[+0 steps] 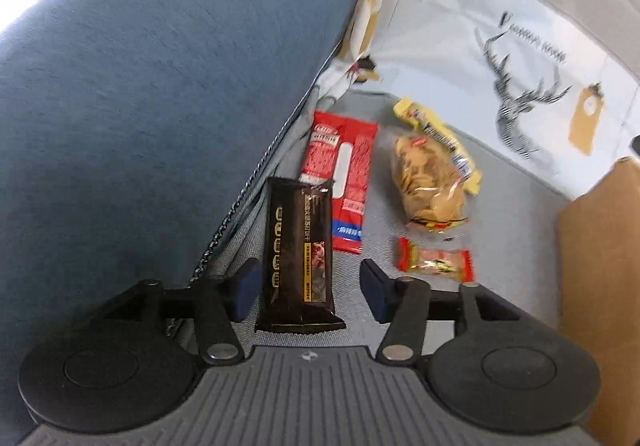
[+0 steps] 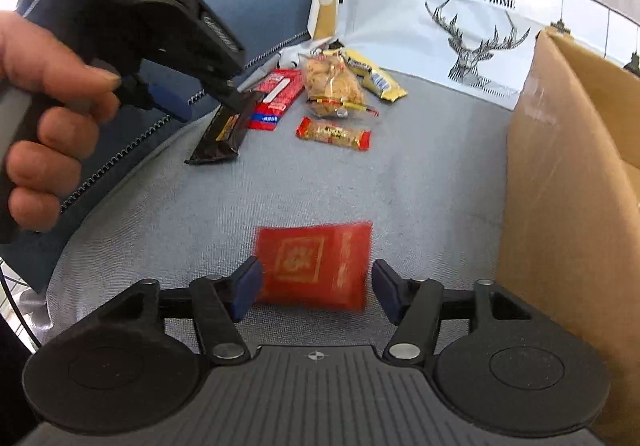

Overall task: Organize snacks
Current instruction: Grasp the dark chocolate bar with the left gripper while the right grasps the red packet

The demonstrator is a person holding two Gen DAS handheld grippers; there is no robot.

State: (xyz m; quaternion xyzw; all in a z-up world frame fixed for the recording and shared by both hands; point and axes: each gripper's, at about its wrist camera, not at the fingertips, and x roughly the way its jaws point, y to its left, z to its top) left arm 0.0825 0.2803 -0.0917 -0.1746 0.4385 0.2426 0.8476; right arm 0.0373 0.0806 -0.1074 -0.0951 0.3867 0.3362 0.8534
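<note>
Grey sofa seat (image 2: 360,185), cardboard box (image 2: 580,185) at right. Left gripper (image 1: 310,288) open around black bar (image 1: 300,254). Right gripper (image 2: 316,292) open around red packet (image 2: 316,264).

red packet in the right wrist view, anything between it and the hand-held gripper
Nothing visible. The red packet lies on the grey cushion directly between the open fingers of the right hand-held gripper; the other snacks lie farther back.
</note>
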